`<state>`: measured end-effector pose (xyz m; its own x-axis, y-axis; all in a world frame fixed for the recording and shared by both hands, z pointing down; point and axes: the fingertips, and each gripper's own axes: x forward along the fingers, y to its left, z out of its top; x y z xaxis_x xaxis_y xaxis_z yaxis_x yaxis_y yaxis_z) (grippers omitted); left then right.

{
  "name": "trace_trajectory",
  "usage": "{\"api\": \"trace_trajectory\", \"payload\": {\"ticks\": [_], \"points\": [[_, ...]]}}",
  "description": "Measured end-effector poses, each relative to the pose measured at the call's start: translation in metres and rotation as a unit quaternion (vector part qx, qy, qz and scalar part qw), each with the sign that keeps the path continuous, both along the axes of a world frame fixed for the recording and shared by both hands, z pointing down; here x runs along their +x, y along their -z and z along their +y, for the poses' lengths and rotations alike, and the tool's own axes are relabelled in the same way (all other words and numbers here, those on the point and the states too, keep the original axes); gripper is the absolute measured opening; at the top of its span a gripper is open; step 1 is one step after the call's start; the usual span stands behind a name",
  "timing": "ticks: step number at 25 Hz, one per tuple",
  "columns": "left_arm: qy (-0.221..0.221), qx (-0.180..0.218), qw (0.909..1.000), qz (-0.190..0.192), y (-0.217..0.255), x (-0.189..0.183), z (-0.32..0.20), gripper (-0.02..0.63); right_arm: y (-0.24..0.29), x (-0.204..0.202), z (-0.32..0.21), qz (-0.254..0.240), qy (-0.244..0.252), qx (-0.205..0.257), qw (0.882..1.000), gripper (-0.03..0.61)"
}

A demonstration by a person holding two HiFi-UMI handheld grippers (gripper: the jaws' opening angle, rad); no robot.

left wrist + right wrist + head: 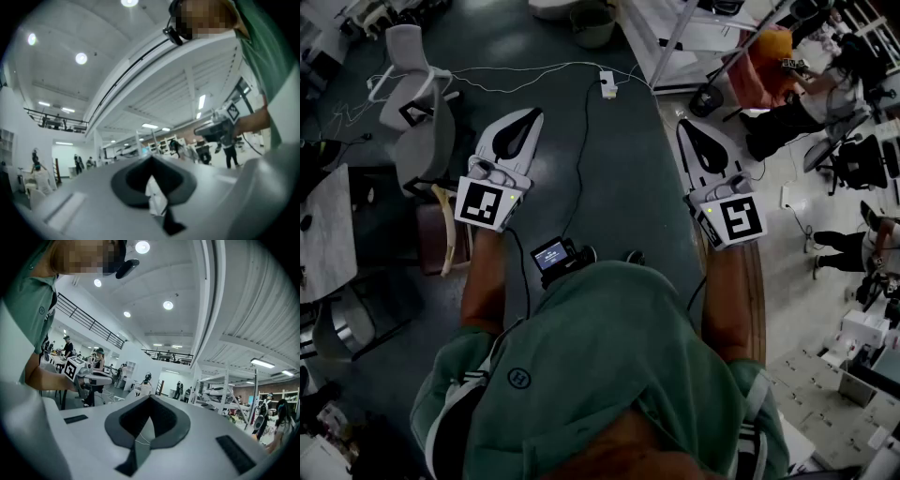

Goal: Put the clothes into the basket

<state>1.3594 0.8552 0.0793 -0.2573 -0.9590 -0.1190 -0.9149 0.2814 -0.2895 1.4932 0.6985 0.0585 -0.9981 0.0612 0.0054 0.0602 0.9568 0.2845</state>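
Observation:
No clothes and no basket show in any view. In the head view a person in a green shirt holds both grippers out level over a dark floor. My left gripper [531, 115] is shut, its white jaws meeting at the tip with nothing between them. My right gripper [683, 124] is also shut and empty. The left gripper view looks along the closed left gripper [151, 160] into a large hall, with the right gripper [219, 127] at its right. In the right gripper view the closed right gripper [150, 397] points into the same hall, with the left gripper [78, 370] at its left.
A grey office chair [414, 86] stands at the far left, by a table corner [324, 234]. A white cable runs to a power strip [607, 84] on the floor ahead. White shelving [694, 37] and seated people [825, 89] fill the far right. A small screen device [553, 255] hangs at the chest.

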Motion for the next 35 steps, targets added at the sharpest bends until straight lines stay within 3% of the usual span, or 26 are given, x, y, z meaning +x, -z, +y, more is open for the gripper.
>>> {"api": "trace_trajectory", "payload": {"ticks": [7,14,20,26,35], "points": [[-0.012,0.002,0.9999,0.007,-0.006,-0.017,0.002,0.003,0.003,-0.016,0.006,0.004,-0.001,-0.002,1.000,0.000],[-0.006,0.001,0.9998,0.018,-0.008,-0.035,-0.027,0.003,-0.004,-0.035,-0.025,0.011,0.004,-0.003,1.000,0.000],[0.008,-0.020,0.9993,0.031,-0.021,-0.062,-0.067,0.003,-0.017,-0.066,-0.077,0.011,0.012,-0.016,1.000,0.000],[0.038,-0.021,0.9966,0.070,-0.024,-0.107,-0.124,0.003,-0.024,-0.115,-0.147,0.001,0.037,-0.029,0.999,0.000],[0.107,-0.040,0.9920,0.054,-0.011,-0.154,-0.204,0.003,-0.045,-0.181,-0.254,0.008,0.079,-0.043,0.996,0.000]]}}
